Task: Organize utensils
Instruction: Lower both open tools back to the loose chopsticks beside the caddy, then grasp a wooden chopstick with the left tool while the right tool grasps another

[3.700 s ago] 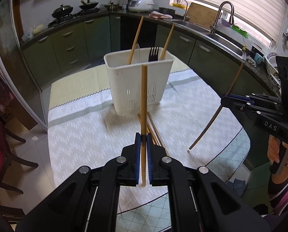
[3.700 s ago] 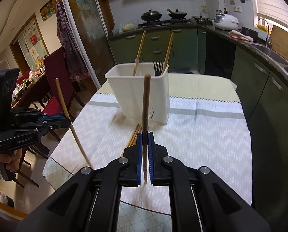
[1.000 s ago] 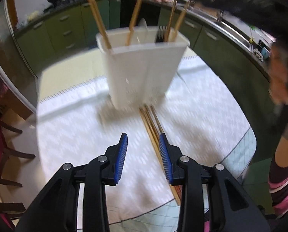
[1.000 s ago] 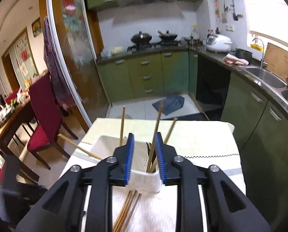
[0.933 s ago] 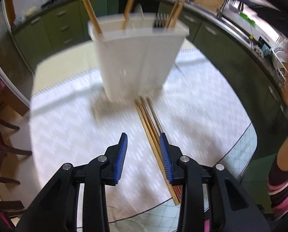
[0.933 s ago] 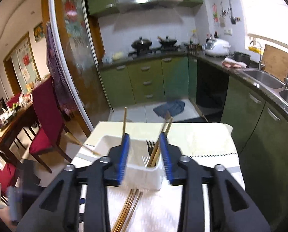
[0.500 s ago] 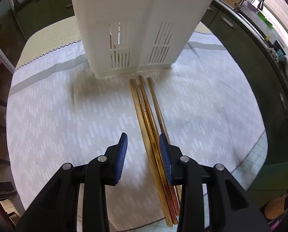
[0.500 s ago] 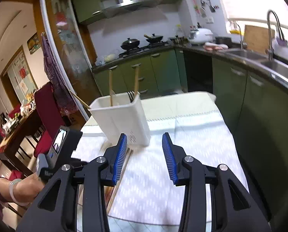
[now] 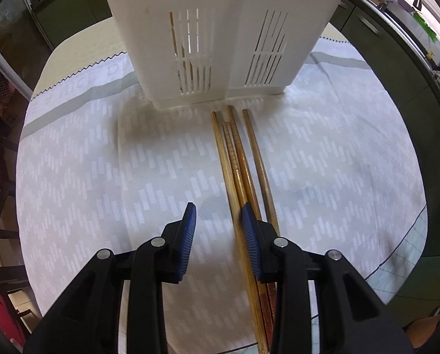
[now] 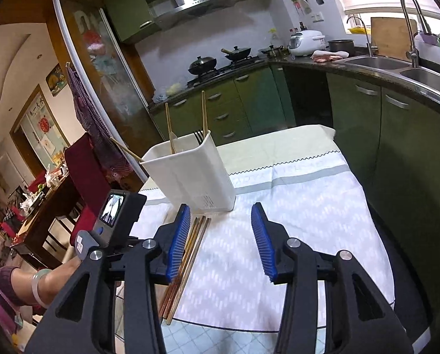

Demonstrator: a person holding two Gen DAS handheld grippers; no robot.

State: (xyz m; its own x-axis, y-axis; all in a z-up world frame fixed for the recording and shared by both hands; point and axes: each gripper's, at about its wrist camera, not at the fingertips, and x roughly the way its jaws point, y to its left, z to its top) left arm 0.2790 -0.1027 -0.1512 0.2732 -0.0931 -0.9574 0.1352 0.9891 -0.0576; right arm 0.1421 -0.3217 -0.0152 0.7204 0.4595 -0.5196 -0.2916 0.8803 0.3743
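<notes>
Hovering over the table point(image 9: 72, 159), our left gripper point(image 9: 217, 221) points steeply down at the near edge with its blue pads point(image 9: 190, 224) parted and nothing clamped between them — the right-hand pad sits over the loose chopsticks point(image 9: 234, 159), though we cannot tell whether it touches them. Those chopsticks, four or so, lie side by side on the white patterned tablecloth point(image 9: 338, 177), running from just in front of the utensil holder point(image 9: 220, 29) back to the table's near edge. We see the white slotted holder standing upright toward the far side of the cloth, with a chopstick visible through its left slots.

From the right wrist view, our right gripper point(image 10: 220, 236) is held above the near edge of the table, its jaws opening and empty, with only cloth showing in the gap between them. The holder point(image 10: 196, 171) stands beyond it with upright chopsticks point(image 10: 203, 115) and a fork point(image 10: 198, 137) inside, and one chopstick leaning out over its left rim. The loose chopsticks point(image 10: 190, 244) show beside the left pad — partly hidden by it. At the left, a hand point(image 10: 57, 274) carries the other gripper's body, a bracelet on the wrist.
</notes>
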